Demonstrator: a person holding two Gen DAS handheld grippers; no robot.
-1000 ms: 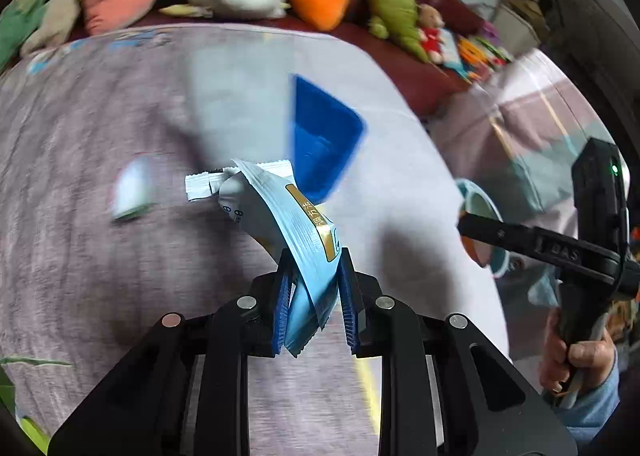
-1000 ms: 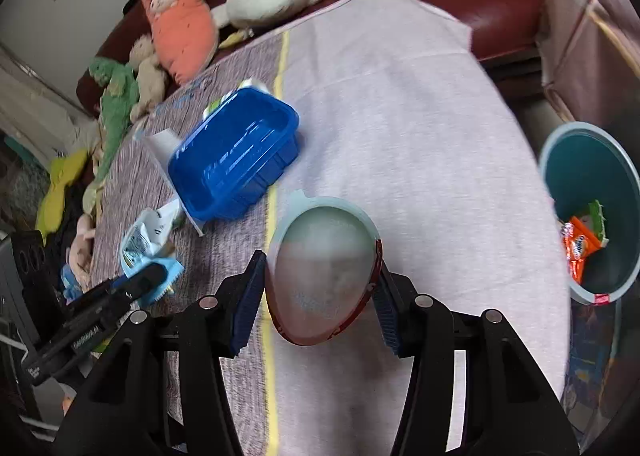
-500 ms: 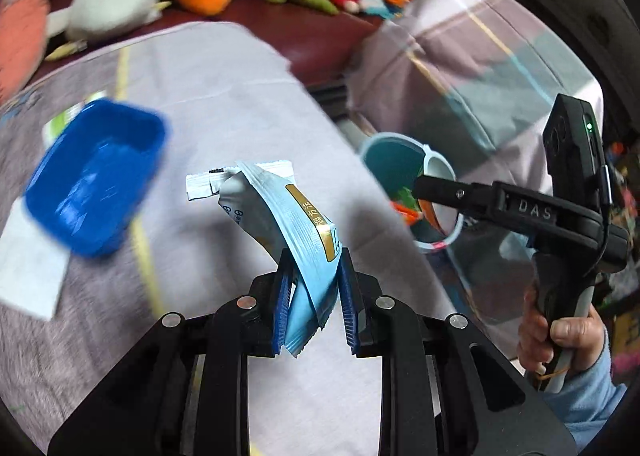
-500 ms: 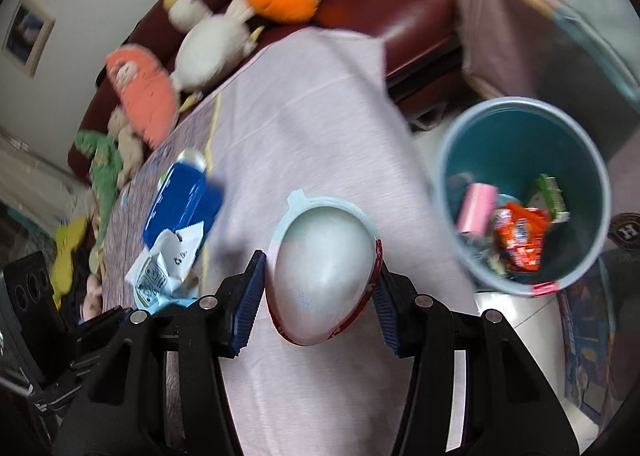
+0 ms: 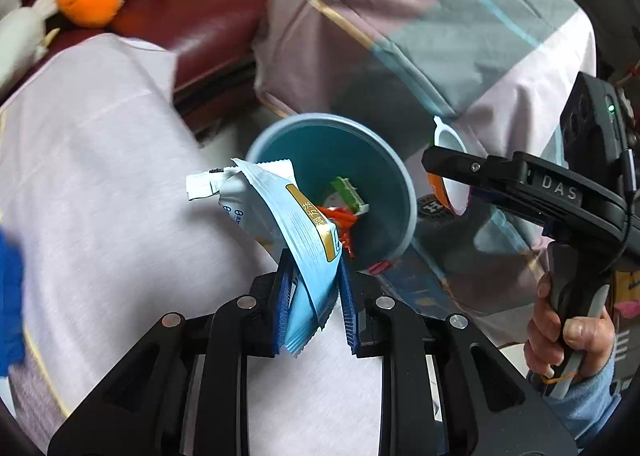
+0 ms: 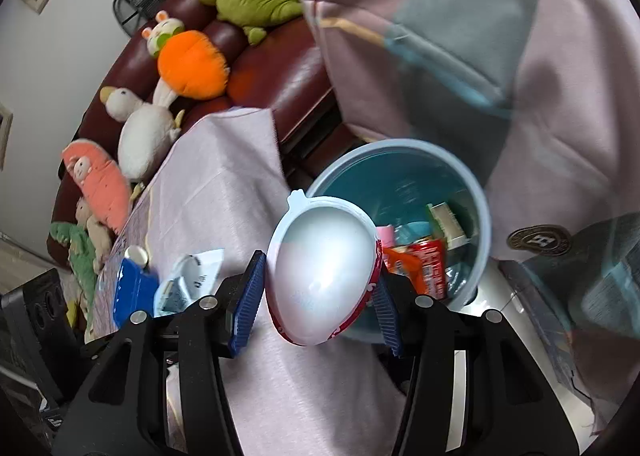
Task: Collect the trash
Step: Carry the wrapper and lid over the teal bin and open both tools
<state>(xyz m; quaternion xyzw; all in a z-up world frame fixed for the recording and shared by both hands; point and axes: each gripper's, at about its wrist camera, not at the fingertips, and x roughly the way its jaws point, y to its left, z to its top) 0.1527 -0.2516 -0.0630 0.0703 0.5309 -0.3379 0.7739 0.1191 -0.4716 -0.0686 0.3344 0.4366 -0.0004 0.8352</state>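
My left gripper [image 5: 314, 280] is shut on a light blue and white snack wrapper [image 5: 280, 211], which sticks up in front of the teal trash bin [image 5: 390, 157]. The bin stands on the floor past the table's edge and holds several wrappers [image 6: 424, 252]. My right gripper [image 6: 320, 288] is shut on an egg-shaped white plastic cup [image 6: 322, 276] with a red rim, held beside the bin's [image 6: 478, 211] near rim. In the left wrist view the right gripper [image 5: 448, 167] reaches in from the right, held by a hand [image 5: 568, 340].
A pale cloth covers the table [image 5: 100, 159]. A blue tray [image 6: 130, 292] lies back on it. A dark red sofa [image 6: 272, 67] with plush toys runs behind. A striped blanket [image 5: 420, 35] drapes beside the bin.
Both grippers swept across the table toward the bin with their loads. The bin now sits right in front of them and the blue tray has slid off to the left.
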